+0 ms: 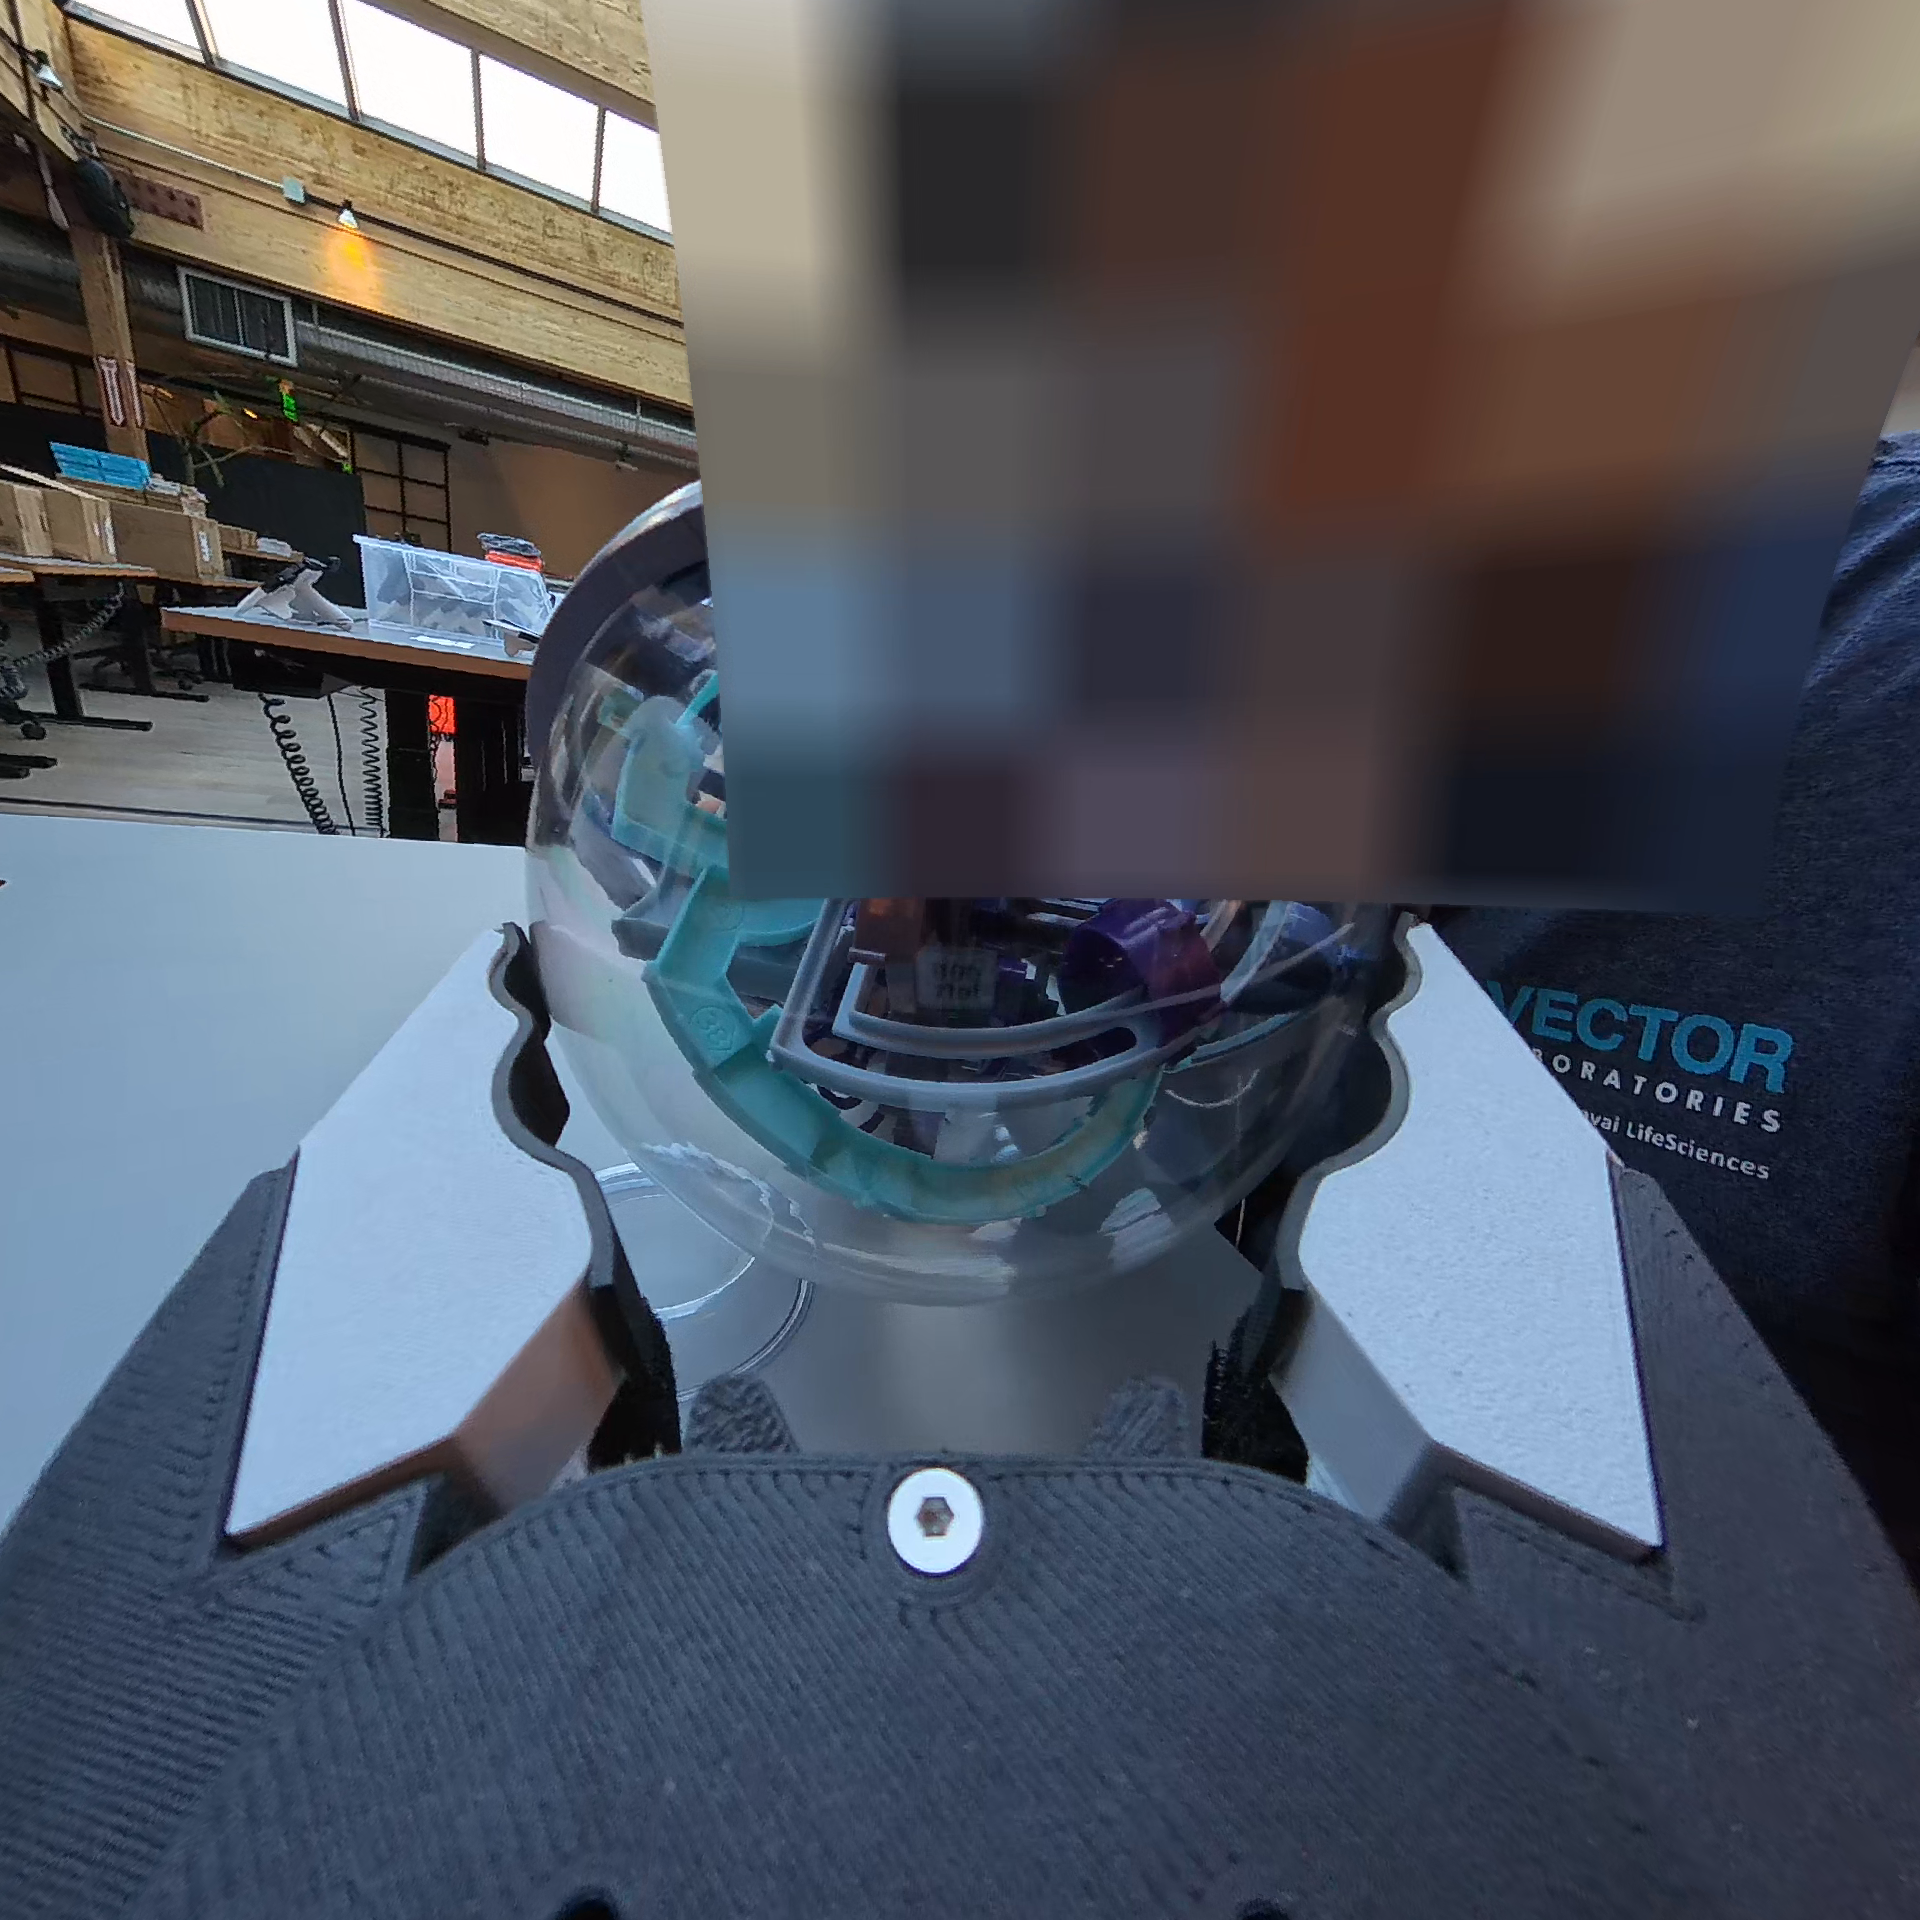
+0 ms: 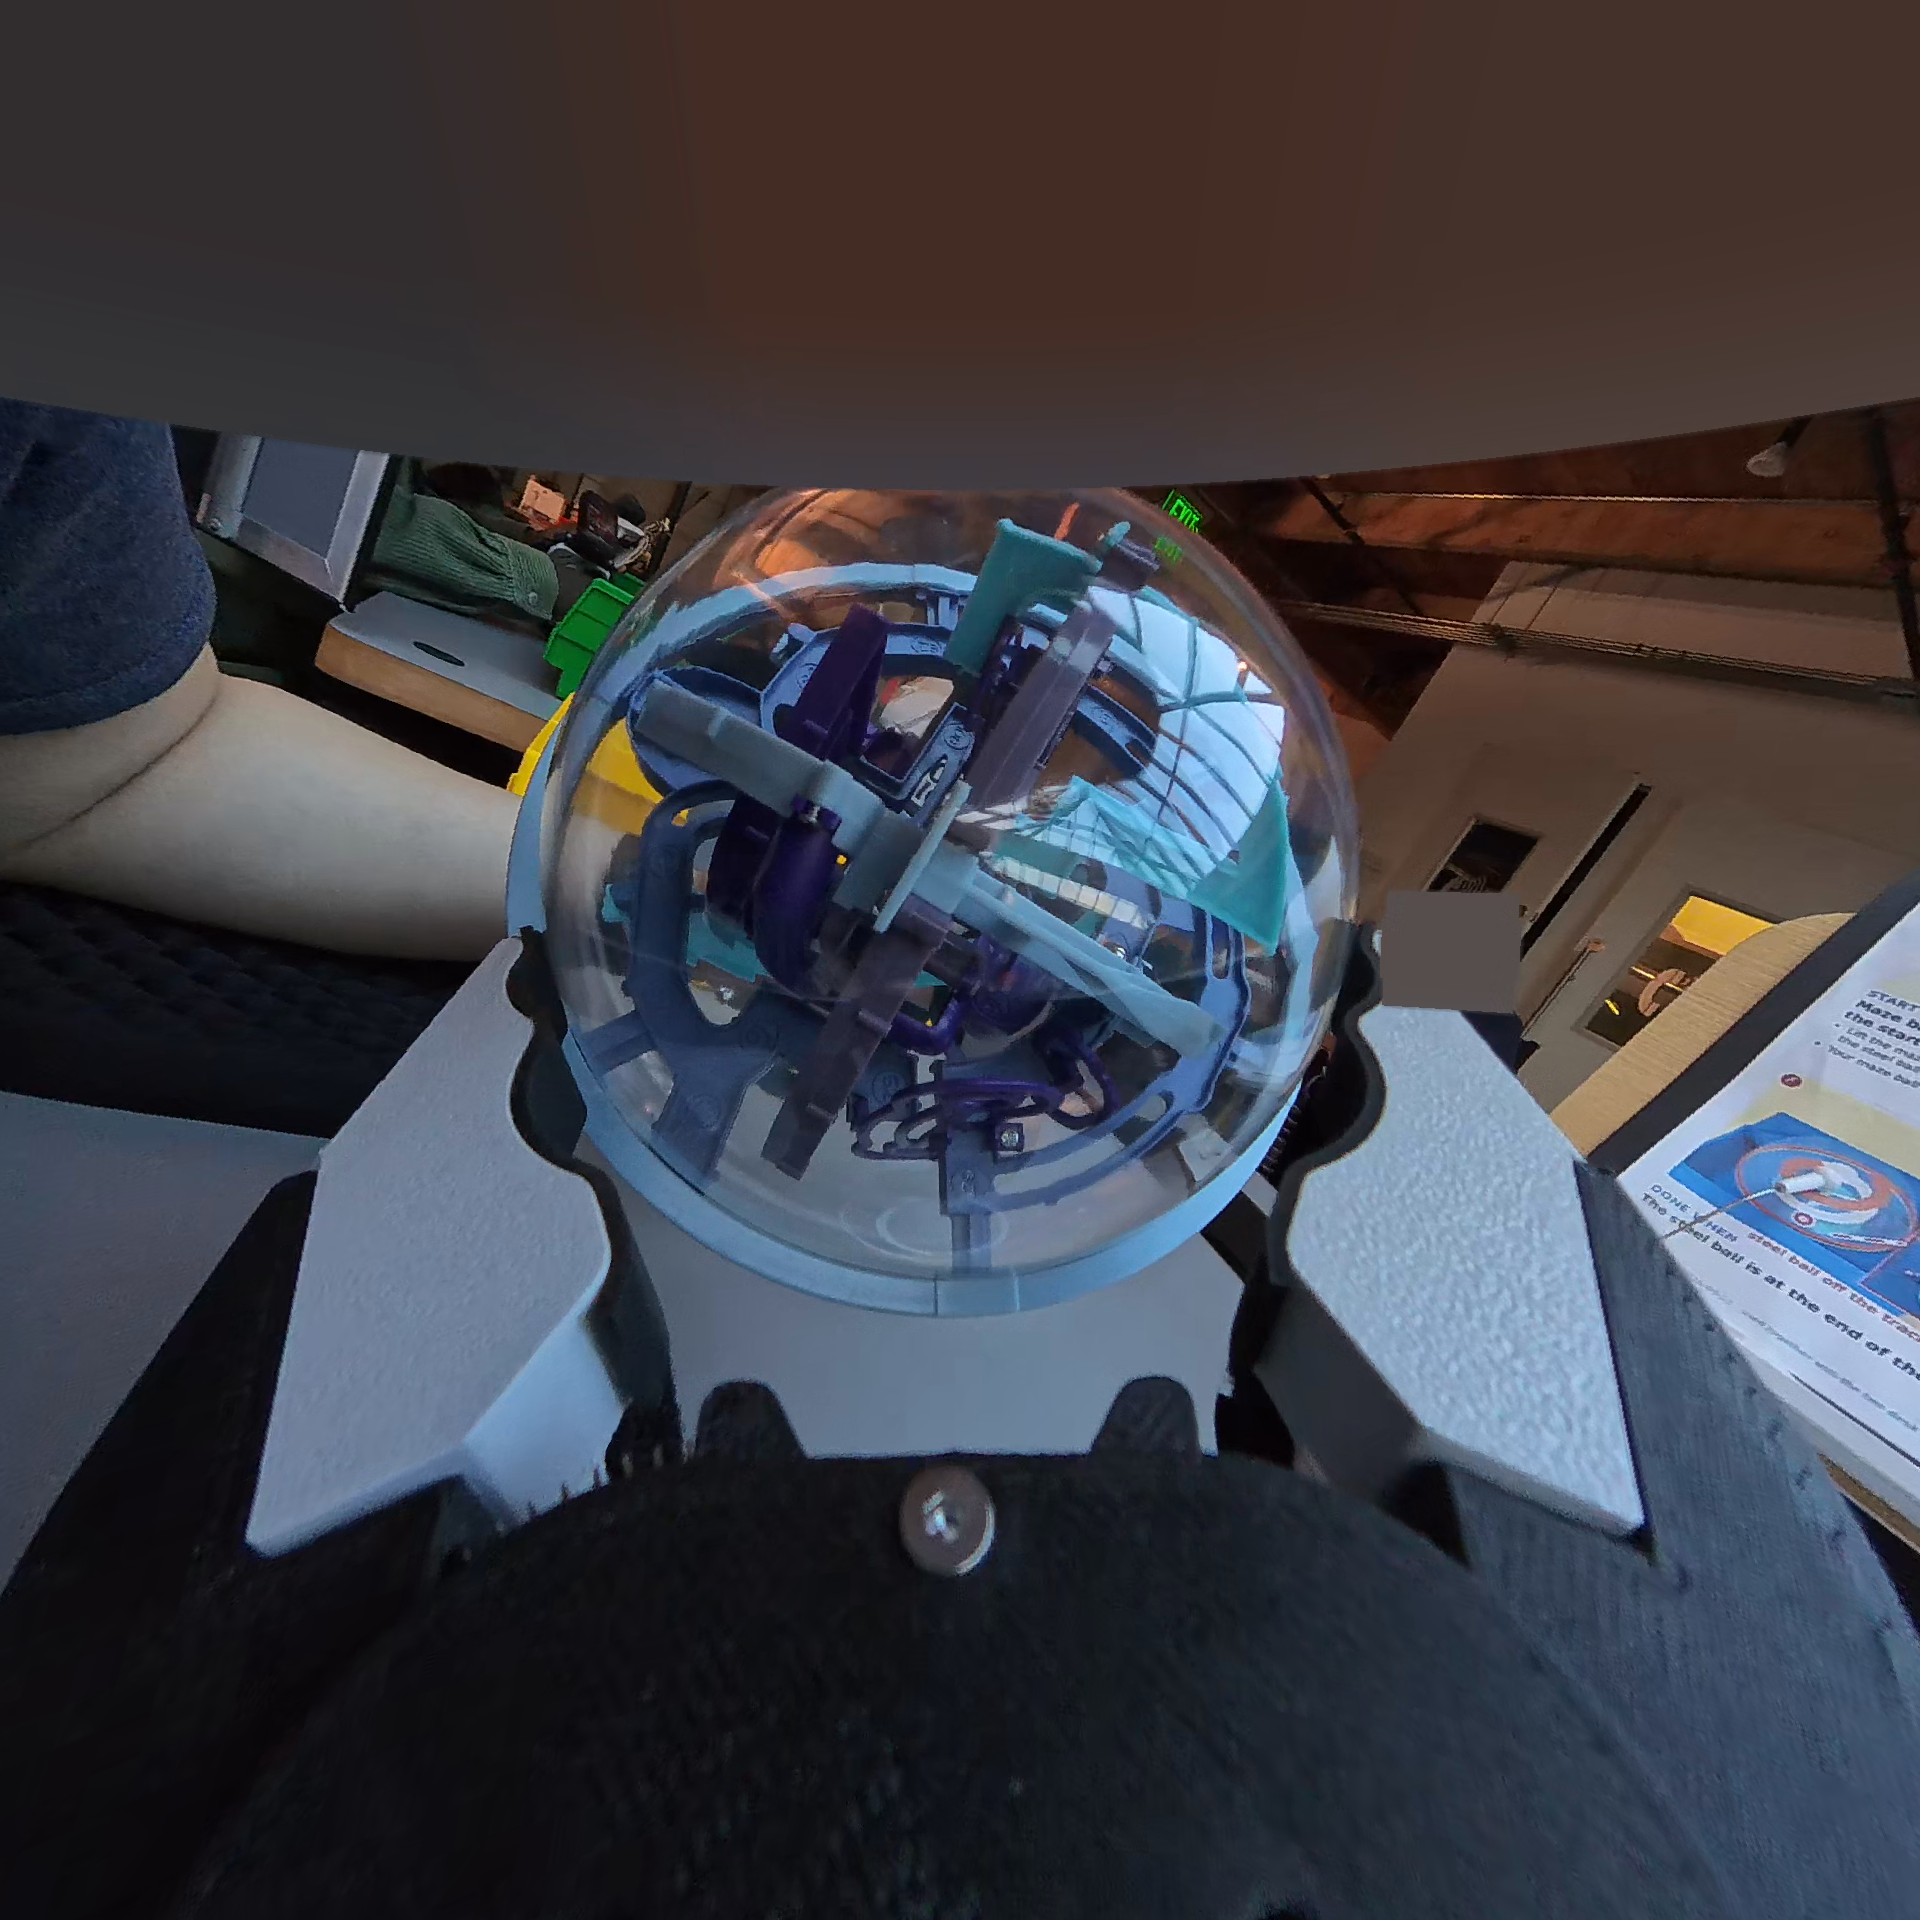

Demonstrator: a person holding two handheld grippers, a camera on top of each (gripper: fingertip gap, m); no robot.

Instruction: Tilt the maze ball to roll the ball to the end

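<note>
The maze ball is a clear sphere with teal, grey and purple tracks inside. In the left wrist view it sits between the two white fingers of my left gripper, which press on its sides, and a blurred patch hides its upper part. In the right wrist view the maze ball fills the gap between my right gripper's fingers, which touch it on both sides. It is tilted and held above the table. I cannot pick out the small steel ball inside.
A clear round stand rests on the white table under the ball. A person in a dark shirt is close behind it, forearm at left. A printed instruction sheet stands at the right.
</note>
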